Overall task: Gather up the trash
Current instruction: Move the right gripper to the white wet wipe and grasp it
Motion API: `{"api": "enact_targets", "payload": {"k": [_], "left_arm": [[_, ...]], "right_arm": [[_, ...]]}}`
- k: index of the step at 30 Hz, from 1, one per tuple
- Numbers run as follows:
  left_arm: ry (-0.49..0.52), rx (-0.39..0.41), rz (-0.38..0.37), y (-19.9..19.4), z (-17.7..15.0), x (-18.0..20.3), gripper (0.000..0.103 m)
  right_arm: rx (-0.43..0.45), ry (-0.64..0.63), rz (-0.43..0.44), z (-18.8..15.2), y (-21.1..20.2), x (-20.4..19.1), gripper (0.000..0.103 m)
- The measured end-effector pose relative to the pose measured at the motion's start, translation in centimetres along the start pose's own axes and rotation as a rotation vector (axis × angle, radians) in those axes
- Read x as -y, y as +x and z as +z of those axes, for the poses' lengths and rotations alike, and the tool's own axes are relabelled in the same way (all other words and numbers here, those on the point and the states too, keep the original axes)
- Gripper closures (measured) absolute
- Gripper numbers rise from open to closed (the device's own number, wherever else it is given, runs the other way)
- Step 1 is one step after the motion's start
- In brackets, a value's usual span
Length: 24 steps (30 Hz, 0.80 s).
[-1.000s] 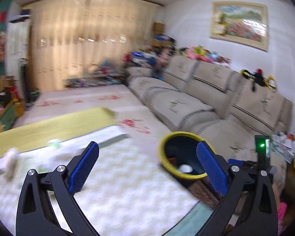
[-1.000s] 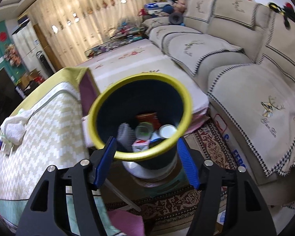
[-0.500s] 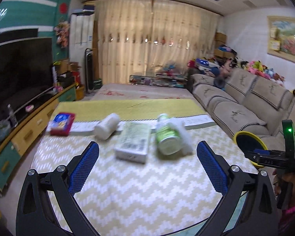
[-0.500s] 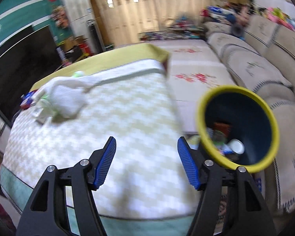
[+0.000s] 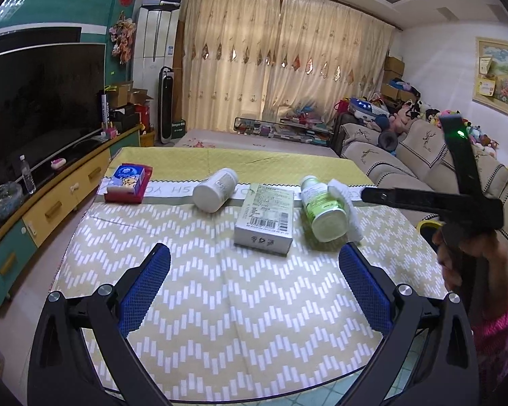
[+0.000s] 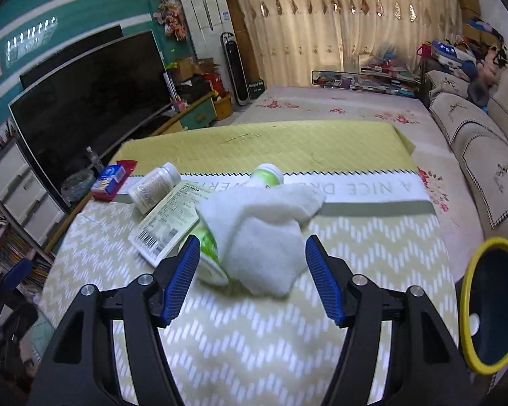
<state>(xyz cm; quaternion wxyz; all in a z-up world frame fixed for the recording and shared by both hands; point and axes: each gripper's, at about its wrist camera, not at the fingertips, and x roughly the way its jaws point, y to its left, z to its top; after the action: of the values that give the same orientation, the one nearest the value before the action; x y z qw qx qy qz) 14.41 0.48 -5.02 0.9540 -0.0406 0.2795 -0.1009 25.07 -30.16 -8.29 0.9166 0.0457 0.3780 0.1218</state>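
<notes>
Trash lies in a loose row across the desk (image 5: 220, 304) ahead of me: a white bottle (image 5: 216, 189) on its side, a grey carton (image 5: 266, 221) with a barcode just right of it, then a green bottle (image 5: 321, 211), also on its side, with a white cloth (image 6: 260, 226) draped over it. A red and blue packet (image 5: 127, 182) sits apart at the far left. My left fingers (image 5: 254, 291) are spread wide above the bare chevron mat, pinching nothing. My right fingers (image 6: 250, 277) are spread too, the cloth and green bottle just ahead of the gap, untouched. The yellow-rimmed bin (image 6: 491, 308) stands off the desk's right edge, by the sofa (image 6: 491, 169).
</notes>
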Motion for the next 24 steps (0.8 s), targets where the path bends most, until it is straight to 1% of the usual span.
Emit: {"api": "enact_targets", "payload": {"k": [5, 10, 16, 21, 23, 24], "left_arm": [[-0.018, -0.023, -0.011, 0.9, -0.4, -0.2, 0.005], [-0.005, -0.039, -0.026, 1.7, -0.8, 0.3, 0.005], [-0.005, -0.054, -0.031, 2.6, -1.0, 0.6, 0.005], [-0.004, -0.066, -0.034, 3.0, -1.2, 0.6, 0.005], [-0.001, -0.068, -0.036, 3.1, -1.3, 0.8, 0.005], [0.000, -0.068, -0.037, 3.1, -1.3, 0.8, 0.005]], "right_arm": [[-0.025, -0.033, -0.025, 1.4, 2.2, -1.2, 0.041], [-0.053, -0.021, -0.050, 1.8, 3.5, -0.4, 0.041], [-0.072, -0.001, -0.106, 1.9, 4.8, 0.7, 0.041], [-0.121, -0.006, -0.136, 1.6, 6.6, 1.2, 0.042], [-0.137, -0.007, -0.136, 1.6, 7.1, 1.4, 0.050], [-0.149, -0.008, -0.137, 1.5, 7.4, 1.4, 0.058]]}}
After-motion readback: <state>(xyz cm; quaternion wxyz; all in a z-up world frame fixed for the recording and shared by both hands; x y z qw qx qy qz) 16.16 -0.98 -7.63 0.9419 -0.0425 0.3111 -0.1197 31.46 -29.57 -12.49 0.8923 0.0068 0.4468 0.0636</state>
